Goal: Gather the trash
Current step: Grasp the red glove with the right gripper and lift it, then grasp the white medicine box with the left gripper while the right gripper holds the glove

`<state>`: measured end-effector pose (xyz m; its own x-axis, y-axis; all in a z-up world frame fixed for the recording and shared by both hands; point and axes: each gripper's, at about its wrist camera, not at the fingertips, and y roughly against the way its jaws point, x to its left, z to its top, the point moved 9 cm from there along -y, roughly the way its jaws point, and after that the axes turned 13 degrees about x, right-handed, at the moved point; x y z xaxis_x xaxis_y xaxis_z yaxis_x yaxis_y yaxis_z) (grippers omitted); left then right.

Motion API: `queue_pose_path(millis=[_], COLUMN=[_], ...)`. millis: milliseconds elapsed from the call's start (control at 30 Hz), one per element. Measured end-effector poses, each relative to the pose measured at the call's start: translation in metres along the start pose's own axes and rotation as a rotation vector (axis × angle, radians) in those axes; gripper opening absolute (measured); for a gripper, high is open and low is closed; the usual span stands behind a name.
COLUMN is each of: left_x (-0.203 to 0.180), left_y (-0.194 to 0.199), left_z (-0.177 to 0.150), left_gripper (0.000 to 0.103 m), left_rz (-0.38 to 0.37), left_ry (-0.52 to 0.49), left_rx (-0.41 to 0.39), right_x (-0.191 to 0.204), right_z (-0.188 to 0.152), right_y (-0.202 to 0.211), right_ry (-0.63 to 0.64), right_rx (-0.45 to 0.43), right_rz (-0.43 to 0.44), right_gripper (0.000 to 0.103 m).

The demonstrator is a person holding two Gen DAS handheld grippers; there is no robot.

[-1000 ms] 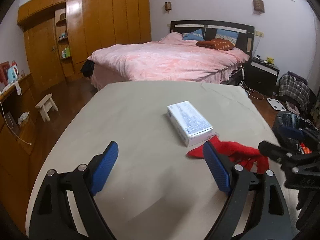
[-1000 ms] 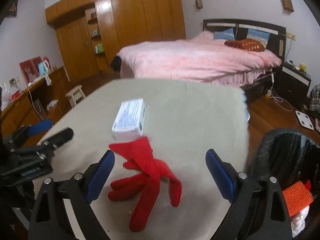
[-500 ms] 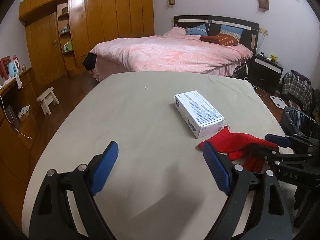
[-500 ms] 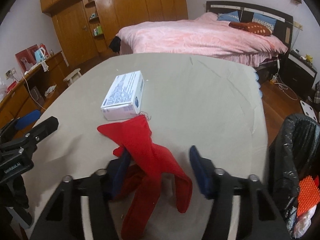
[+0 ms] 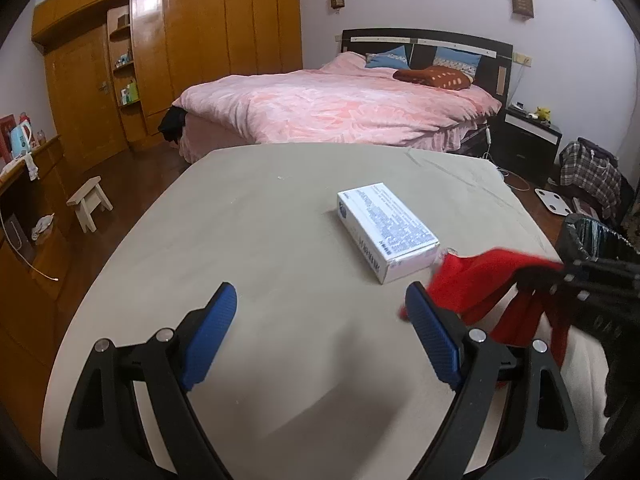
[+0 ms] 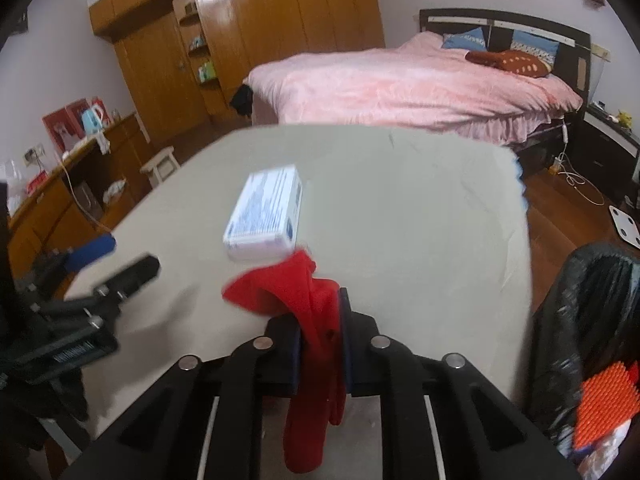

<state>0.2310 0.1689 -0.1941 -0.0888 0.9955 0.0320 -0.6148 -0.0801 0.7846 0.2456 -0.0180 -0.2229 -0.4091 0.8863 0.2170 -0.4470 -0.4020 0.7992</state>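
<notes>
My right gripper [image 6: 320, 340] is shut on a red glove [image 6: 308, 304] and holds it lifted above the table, its fingers hanging down. The glove also shows in the left wrist view [image 5: 480, 280], held by the right gripper [image 5: 536, 280]. A white printed box [image 6: 266, 212] lies on the beige table [image 6: 420, 208] just beyond the glove; it also shows in the left wrist view [image 5: 386, 230]. My left gripper [image 5: 320, 336] is open and empty above the table, left of the glove.
A bin with a black bag [image 6: 592, 320] stands off the table's right edge, holding orange trash [image 6: 604, 404]; its rim shows in the left wrist view [image 5: 596, 236]. A pink bed [image 5: 340, 108], wooden wardrobes [image 5: 180, 52] and a small stool [image 5: 90, 204] stand beyond.
My right gripper closed on the red glove and lifted it off the table. The left gripper stayed open and barely moved.
</notes>
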Motion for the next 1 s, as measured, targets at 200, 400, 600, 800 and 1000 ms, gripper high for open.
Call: queue_pose_path(millis=[200, 400, 600, 800, 1000], left_x=[-0.018, -0.047, -0.066, -0.068, -0.068], left_y=[-0.005, -0.028, -0.062, -0.085, -0.102], left_z=[0.02, 0.041, 0.052, 0.055, 0.055], left_gripper=[0.084, 0.084, 0.084, 0.084, 0.082], left_rz=[-0.025, -0.056, -0.042, -0.03, -0.032], left_ry=[-0.025, -0.06, -0.078, -0.057, -0.048], left_rx=[-0.013, -0.002, 0.04, 0.09, 0.155], right_x=[-0.025, -0.042, -0.046, -0.046, -0.045], right_z=[0.028, 0.042, 0.039, 0.035, 0.036], right_y=[0.023, 0.016, 0.006, 0.0, -0.002], right_ry=[-0.066, -0.102, -0.117, -0.12, -0.131], right_rx=[-0.071, -0.084, -0.068, -0.061, -0.061], right_rz=[-0.028, -0.056, -0.055, -0.052, -0.045], right_gripper=[0.015, 0.015, 0.015, 0.015, 0.015])
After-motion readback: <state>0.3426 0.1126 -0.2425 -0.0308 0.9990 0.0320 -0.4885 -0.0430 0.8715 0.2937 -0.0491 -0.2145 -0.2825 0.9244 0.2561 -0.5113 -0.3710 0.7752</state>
